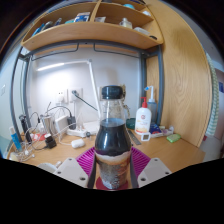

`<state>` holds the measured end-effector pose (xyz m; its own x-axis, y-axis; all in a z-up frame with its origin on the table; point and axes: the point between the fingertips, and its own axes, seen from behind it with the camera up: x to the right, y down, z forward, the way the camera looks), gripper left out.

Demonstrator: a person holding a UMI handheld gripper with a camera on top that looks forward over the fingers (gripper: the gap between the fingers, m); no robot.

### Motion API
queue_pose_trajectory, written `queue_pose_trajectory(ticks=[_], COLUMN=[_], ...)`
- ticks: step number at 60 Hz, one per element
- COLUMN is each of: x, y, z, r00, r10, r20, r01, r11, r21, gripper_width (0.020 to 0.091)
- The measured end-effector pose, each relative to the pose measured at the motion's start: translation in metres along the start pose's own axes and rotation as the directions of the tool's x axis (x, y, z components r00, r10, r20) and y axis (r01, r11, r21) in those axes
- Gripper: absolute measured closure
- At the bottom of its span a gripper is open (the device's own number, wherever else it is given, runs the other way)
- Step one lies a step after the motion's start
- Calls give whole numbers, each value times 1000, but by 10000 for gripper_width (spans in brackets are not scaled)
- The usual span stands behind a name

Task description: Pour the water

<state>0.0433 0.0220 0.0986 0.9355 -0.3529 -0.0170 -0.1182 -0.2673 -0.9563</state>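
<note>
Gripper view: bottle (113,140) upright between pink pads (86,160), dark liquid inside, cap on. Both fingers appear to press its sides, so gripper (113,172) looks clamped on bottle; bottle base hidden, can't tell if lifted off desk (180,152). Beyond: shelf (95,33), white bottle (144,118), cables at wall. No receiving cup visible. Step judged: grasp/carry phase, pour not begun. Next move needs target vessel located, cap dealt with, then controlled tilt.

ahead: bottle (113,140) blocks | right: white bottle (144,119) | left: desk (55,158) bare | overhead: shelf (90,35)
</note>
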Motion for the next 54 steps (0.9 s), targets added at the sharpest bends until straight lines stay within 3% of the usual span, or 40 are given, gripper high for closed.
queue_pose_trajectory(ticks=[6,23,32,54], x=[4,7,2,-23], y=[6,40,44,-4], z=[0,-42,-96,-193], r00=[1000,998,998,999], r10=[9,21,44,17], r20=[-15,-51,-42,31], r01=[-9,-28,-52,-9], r11=[1000,989,978,972], r21=[-16,-143,-204,-233], gripper_width=[558,305,306,312])
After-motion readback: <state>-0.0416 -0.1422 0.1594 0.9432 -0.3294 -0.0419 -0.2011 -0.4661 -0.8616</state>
